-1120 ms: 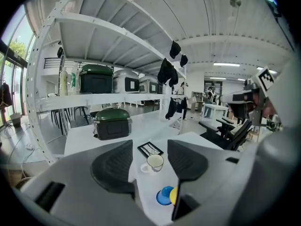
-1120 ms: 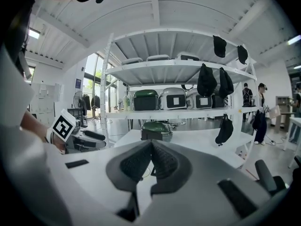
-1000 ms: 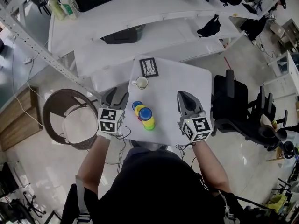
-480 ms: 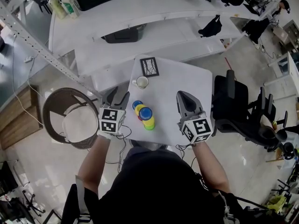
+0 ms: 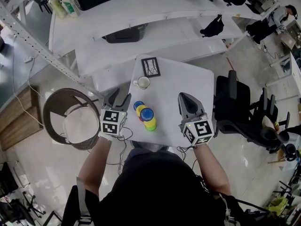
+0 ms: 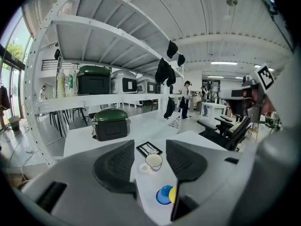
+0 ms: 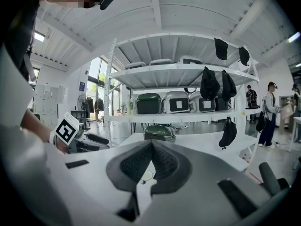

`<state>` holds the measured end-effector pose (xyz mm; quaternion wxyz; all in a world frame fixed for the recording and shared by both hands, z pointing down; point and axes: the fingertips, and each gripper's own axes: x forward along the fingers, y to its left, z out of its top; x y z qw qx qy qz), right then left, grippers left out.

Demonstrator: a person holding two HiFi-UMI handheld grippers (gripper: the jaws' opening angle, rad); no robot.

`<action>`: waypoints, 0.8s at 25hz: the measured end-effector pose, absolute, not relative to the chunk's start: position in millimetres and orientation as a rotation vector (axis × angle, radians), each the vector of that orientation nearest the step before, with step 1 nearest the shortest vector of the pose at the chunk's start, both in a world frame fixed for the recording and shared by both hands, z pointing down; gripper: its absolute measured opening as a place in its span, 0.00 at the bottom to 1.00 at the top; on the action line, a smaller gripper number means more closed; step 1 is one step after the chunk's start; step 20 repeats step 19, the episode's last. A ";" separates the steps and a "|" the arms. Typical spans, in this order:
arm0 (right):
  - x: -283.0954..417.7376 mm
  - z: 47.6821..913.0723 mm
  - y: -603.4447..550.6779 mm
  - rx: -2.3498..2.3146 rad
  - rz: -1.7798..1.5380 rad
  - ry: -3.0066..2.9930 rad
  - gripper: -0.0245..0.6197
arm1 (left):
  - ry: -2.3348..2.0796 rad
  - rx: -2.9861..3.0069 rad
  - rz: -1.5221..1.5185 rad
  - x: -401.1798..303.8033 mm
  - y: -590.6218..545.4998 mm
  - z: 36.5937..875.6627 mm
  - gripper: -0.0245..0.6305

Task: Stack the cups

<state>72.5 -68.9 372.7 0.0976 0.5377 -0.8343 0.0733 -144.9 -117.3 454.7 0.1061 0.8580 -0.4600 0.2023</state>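
On the small white table (image 5: 188, 79) a leaning stack of cups has a blue cup (image 5: 146, 113) on top, over yellow (image 5: 149, 122) and green (image 5: 151, 127) ones. Another blue cup (image 5: 137, 106) stands just behind it. My left gripper (image 5: 119, 97) hovers at the table's left edge beside the cups; it is open with nothing between its pads, and its jaws have just been closing a little. In the left gripper view the blue cup (image 6: 164, 195) lies low between the jaws. My right gripper (image 5: 184, 98) is shut and empty, right of the cups.
A white mug (image 5: 141, 83) and a framed picture (image 5: 149, 67) sit at the table's far end. A black office chair (image 5: 234, 108) stands to the right, a round brown seat (image 5: 69, 119) to the left. White shelving with a dark green case (image 5: 123, 34) lies behind.
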 end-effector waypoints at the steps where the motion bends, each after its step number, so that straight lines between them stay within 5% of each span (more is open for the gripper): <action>1: 72.7 372.5 -68.6 1.593 0.218 -2.468 0.04 | -1.352 2.528 0.596 -144.6 -117.1 454.5 0.36; 20: 64.1 378.9 -73.0 1.599 0.225 -2.438 0.04 | -1.325 2.529 0.600 -154.5 -121.3 459.5 0.35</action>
